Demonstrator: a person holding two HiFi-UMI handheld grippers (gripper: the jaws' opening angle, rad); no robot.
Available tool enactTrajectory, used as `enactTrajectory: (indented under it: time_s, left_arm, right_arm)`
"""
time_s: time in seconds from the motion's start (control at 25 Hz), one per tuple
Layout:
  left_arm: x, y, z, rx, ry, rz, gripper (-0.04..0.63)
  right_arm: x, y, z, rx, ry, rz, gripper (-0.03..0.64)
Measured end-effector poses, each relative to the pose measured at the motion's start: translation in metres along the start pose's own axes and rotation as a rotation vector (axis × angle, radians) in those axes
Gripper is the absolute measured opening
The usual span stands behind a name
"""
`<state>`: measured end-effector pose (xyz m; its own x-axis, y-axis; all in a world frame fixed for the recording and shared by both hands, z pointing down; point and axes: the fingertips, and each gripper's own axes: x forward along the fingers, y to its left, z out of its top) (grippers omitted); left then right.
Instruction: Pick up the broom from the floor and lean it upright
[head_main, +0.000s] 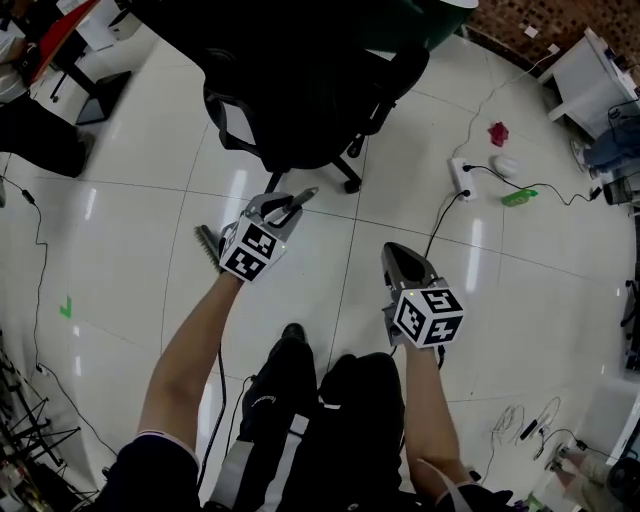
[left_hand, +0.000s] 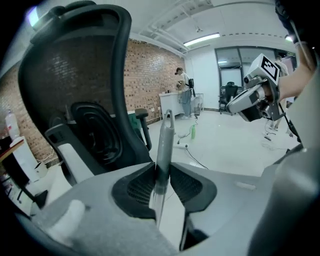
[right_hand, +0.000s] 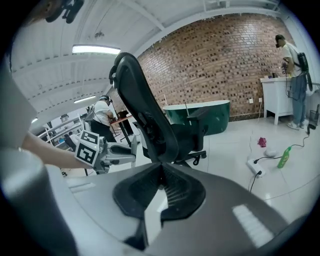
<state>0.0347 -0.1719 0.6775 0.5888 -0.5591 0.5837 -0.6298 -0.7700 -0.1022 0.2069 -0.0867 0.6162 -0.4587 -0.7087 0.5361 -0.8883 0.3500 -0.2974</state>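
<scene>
Dark-clad person — grey gear
Dark short sleeve (head_main: 152, 468), black trousers (head_main: 365, 405) with white stripe; left hand-held gripper (head_main: 298, 200) and right hand-held gripper (head_main: 400, 252) grey, with black-and-white marker cubes.

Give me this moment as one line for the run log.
left claw: shut on broom | right claw: shut, empty | status: broom not yet leaned | ahead: office chair

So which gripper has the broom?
The left gripper: its jaws clamp the broom by its grey handle. The right gripper has its jaws together with nothing between them.
</scene>
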Motion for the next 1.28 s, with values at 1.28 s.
enactTrajectory:
  time_s: [1.28]
  left_arm:
    - [-0.14,0.064,0.079,-0.418,0.097,0.324,0.091]
  right_arm:
    - [-0.061,0.035,0.177,-0.173,-0.007,0.079,-0.001]
